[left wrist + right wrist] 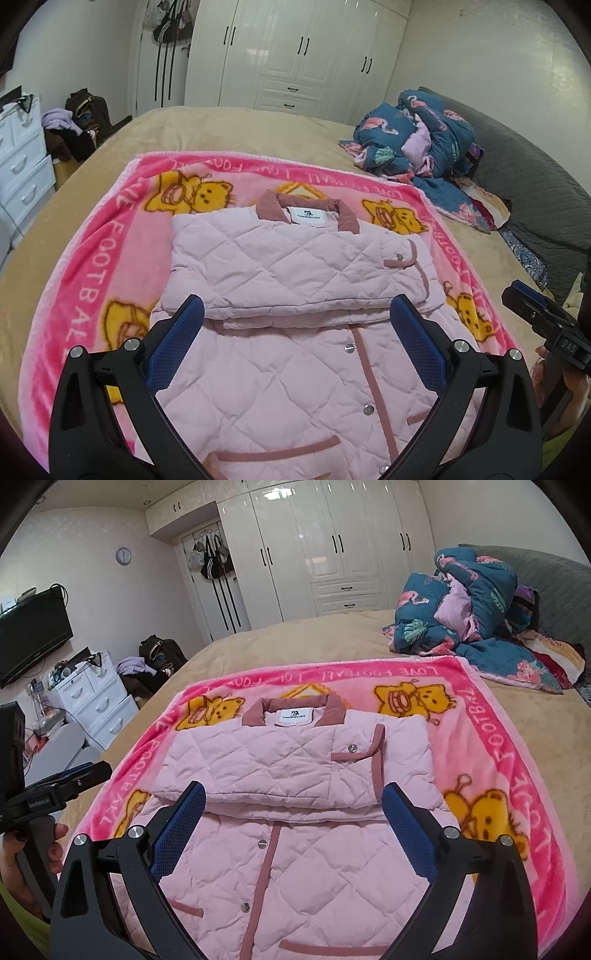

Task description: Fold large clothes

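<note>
A pale pink quilted jacket (288, 266) with a dusty-rose collar lies on a pink cartoon blanket (92, 295) on the bed. Its sleeves are folded across the chest, forming a thick band, and the snap-buttoned lower front spreads toward me. It also shows in the right wrist view (280, 760). My left gripper (295, 306) is open and empty, hovering above the jacket's lower half. My right gripper (293, 792) is open and empty, also above the lower half. Each gripper appears at the edge of the other's view, the right (546, 325) and the left (62, 786).
The blanket (498, 738) lies on a tan bed cover (240, 129). A heap of blue floral bedding (417, 144) sits at the far right by a grey headboard (535, 166). White drawers (96, 701), a TV (33, 635) and wardrobes (332, 546) stand beyond the bed.
</note>
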`<state>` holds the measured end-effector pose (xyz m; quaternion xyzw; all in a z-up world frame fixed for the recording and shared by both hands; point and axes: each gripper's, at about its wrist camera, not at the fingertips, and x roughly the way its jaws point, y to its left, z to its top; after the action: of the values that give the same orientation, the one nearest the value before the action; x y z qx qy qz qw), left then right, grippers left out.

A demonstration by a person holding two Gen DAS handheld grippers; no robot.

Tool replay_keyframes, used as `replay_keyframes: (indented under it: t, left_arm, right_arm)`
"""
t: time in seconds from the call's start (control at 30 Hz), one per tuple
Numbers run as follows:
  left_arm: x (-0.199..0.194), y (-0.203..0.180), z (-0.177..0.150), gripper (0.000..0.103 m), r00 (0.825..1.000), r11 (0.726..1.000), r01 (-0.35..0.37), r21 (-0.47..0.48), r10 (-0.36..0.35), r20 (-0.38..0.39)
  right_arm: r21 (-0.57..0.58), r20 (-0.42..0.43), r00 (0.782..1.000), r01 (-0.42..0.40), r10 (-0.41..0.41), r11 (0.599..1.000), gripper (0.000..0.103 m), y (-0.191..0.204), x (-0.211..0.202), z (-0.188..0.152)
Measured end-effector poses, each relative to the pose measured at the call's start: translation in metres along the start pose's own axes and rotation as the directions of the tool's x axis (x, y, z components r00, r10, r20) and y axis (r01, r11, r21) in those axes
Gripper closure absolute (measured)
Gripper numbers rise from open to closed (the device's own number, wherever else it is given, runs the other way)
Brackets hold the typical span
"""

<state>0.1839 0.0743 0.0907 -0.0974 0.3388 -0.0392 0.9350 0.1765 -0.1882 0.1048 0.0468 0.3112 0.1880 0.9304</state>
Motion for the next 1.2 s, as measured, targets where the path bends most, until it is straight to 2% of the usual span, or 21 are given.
replay_keyframes:
  t: [0.37,0.57,0.83,1.2]
  left_arm:
    - [-0.030,-0.004,-0.016,0.008,0.999,1.000,0.010,0.004,-0.011,0.034]
    - [-0.037,-0.006,-0.030,0.008,1.000,1.000,0.016,0.016,-0.017,0.026]
    - [-0.044,-0.003,-0.051,0.008,1.000,1.000,0.011,0.018,-0.012,0.024]
    - [-0.041,0.014,-0.085,0.008,0.999,0.999,-0.038,-0.011,0.038,-0.012]
  right_arm:
    - [-0.003,0.036,0.999,-0.021,0.021,1.000,0.004,0.000,-0.037,-0.013]
    - [-0.013,0.054,0.998,-0.022,0.022,1.000,0.004,0.002,-0.052,-0.021]
    - [-0.025,0.051,0.999,-0.015,0.017,1.000,0.004,-0.003,-0.064,-0.037]
    - [-0.026,0.012,1.000,0.003,-0.002,1.000,0.004,-0.018,-0.067,-0.069]
